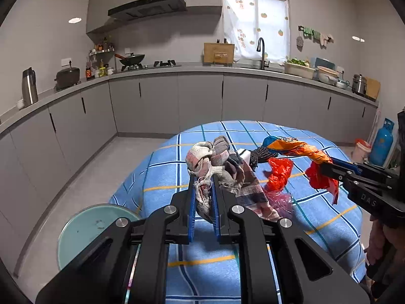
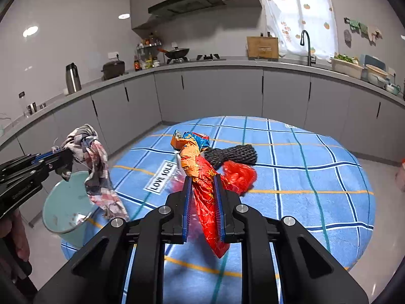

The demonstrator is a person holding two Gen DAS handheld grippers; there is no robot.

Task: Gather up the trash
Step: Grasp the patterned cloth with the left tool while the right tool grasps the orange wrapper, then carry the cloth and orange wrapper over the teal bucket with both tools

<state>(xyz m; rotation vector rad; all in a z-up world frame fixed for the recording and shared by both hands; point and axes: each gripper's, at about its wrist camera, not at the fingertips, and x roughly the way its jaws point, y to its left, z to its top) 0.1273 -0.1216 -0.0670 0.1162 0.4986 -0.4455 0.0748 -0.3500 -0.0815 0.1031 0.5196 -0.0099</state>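
Trash hangs from both tools: the left hand-held gripper (image 1: 202, 187) is clamped on a rag (image 1: 217, 162), the right hand-held gripper (image 2: 202, 190) on a snack wrapper (image 2: 200, 167). To do it well, bring each fully over the bin (image 2: 65, 207) before releasing.

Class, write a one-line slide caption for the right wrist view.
Right gripper clamps a crumpled snack wrapper above the blue checked table; left gripper holds a rag over the bin.
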